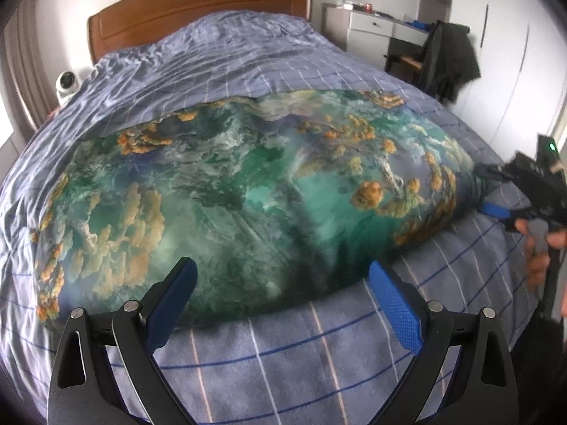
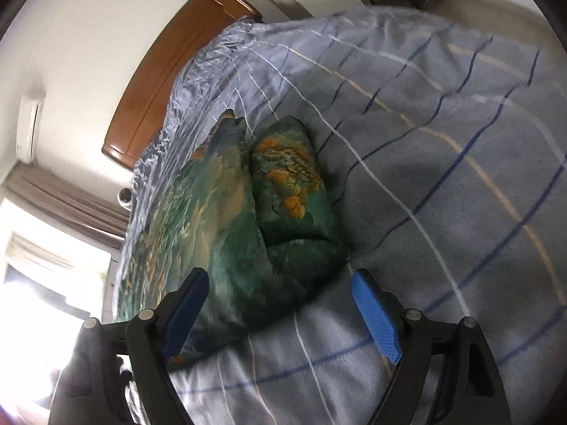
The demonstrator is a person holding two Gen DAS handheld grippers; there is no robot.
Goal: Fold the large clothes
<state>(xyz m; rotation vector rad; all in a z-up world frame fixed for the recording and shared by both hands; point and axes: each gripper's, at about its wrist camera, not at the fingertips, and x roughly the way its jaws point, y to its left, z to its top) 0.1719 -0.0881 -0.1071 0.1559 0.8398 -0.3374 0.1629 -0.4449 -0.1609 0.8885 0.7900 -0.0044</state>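
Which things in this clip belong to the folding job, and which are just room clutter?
Job:
- green and orange printed cloth, spread on the bed
- left gripper, open
- right gripper, open
- blue plaid bedcover, the work surface

Lying about:
- wooden headboard
- small white camera beside the bed
- white desk
- dark jacket over a chair

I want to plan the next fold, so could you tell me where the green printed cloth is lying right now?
The green printed cloth lies spread across the checked blue bedspread, just ahead of the open left gripper.
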